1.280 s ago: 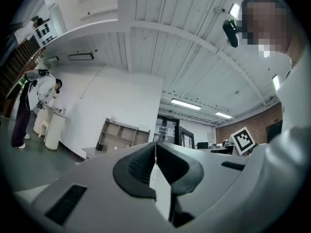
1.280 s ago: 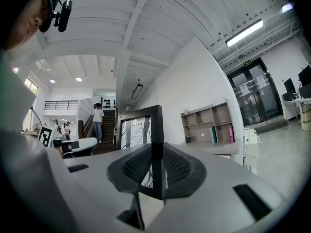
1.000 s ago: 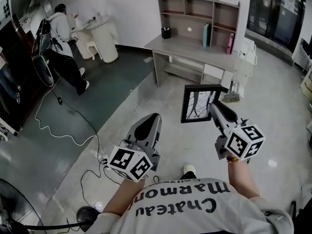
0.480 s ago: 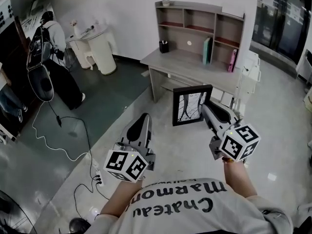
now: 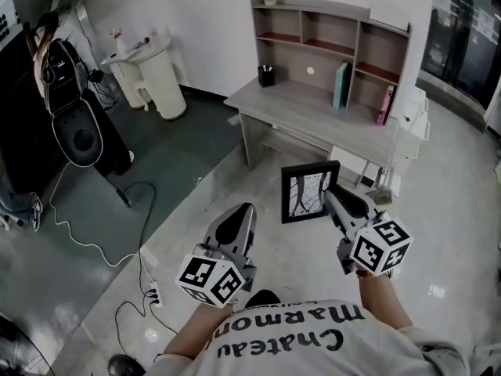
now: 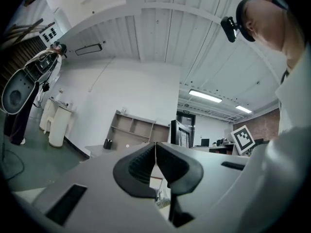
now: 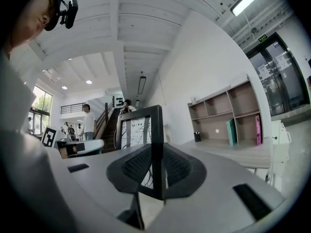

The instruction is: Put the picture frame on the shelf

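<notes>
The left gripper [image 5: 241, 216] has its jaws pressed together on nothing, while the right gripper [image 5: 329, 198] is clamped on the side edge of the picture frame [image 5: 304, 194] — held upright in the air. The shelf [image 5: 333, 30] above the desk [image 5: 305, 108] stands well ahead, so the pickup looks done — approach and placing remain.

Even, cool indoor light, no hard shadows. Strip lights [image 6: 205, 96] glow overhead. Glossy floor [image 5: 438, 288] throws back pale glare spots; the head view's left side is dimmer. Both gripper views are fisheye, with black corners and bowed walls. Picture frame [image 7: 156, 130] close to the lens, dark against the bright wall, slightly soft.
</notes>
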The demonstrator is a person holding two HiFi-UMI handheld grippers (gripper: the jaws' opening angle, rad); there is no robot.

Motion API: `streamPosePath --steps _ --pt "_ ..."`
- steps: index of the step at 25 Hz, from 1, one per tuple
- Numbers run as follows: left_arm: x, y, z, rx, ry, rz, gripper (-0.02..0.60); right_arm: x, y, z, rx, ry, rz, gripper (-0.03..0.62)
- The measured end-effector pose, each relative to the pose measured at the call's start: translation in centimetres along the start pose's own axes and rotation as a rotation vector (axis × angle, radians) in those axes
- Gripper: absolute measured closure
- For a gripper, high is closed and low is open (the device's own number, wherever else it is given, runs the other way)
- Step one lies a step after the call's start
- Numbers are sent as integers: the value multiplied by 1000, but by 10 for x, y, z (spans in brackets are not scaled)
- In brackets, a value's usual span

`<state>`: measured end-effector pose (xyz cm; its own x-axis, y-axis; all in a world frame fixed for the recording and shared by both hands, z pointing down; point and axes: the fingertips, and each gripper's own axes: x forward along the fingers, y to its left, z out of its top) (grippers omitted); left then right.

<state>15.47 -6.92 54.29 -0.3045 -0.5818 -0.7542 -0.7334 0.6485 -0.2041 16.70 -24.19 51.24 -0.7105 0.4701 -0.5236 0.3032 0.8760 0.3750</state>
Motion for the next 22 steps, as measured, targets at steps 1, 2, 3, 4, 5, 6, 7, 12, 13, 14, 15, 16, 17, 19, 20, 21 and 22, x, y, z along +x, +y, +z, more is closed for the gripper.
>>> streamPosePath --steps 1,2,3,4,5,6,7,12,13,14,15,16,17,19,20,21,22 --pt "4 6 -2 -1 3 0 560 8 -2 -5 8 13 1 514" --pt "9 14 -2 0 2 2 560 17 -4 -9 12 26 5 514" --pt "14 23 -3 0 2 5 560 27 -7 -13 12 39 8 514" --pt "20 32 -5 -3 4 7 560 38 -10 -17 11 52 7 514" --pt "25 41 -8 -9 8 9 560 48 -13 -20 11 64 3 514" --pt "32 52 -11 -17 8 11 560 59 -17 -23 11 75 -2 514" --pt "39 64 -12 -28 1 14 560 72 -21 -24 11 86 -7 514" --pt "88 128 1 -65 -19 -1 560 141 -42 -19 0 128 -35 514" --pt "99 141 7 -66 -17 -9 560 157 -45 -15 -1 130 -37 514" --pt "110 153 15 -61 -20 -16 560 172 -48 -9 -4 127 -39 514" --pt "120 165 23 -52 -24 -22 560 188 -51 -2 -9 118 -44 514" --pt "130 177 32 -42 -27 -27 560 202 -55 6 -14 106 -52 514" --pt "139 188 39 -33 -29 -32 560 215 -59 15 -18 91 -61 514" --pt "156 209 53 -25 -31 -43 560 238 -66 33 -19 57 -75 514" --pt "164 218 61 -20 -34 -52 560 248 -69 42 -20 37 -82 514" --pt "172 226 69 -11 -39 -61 560 258 -72 52 -22 17 -91 514" --pt "179 233 77 0 -44 -71 560 267 -75 60 -24 -3 -100 514"
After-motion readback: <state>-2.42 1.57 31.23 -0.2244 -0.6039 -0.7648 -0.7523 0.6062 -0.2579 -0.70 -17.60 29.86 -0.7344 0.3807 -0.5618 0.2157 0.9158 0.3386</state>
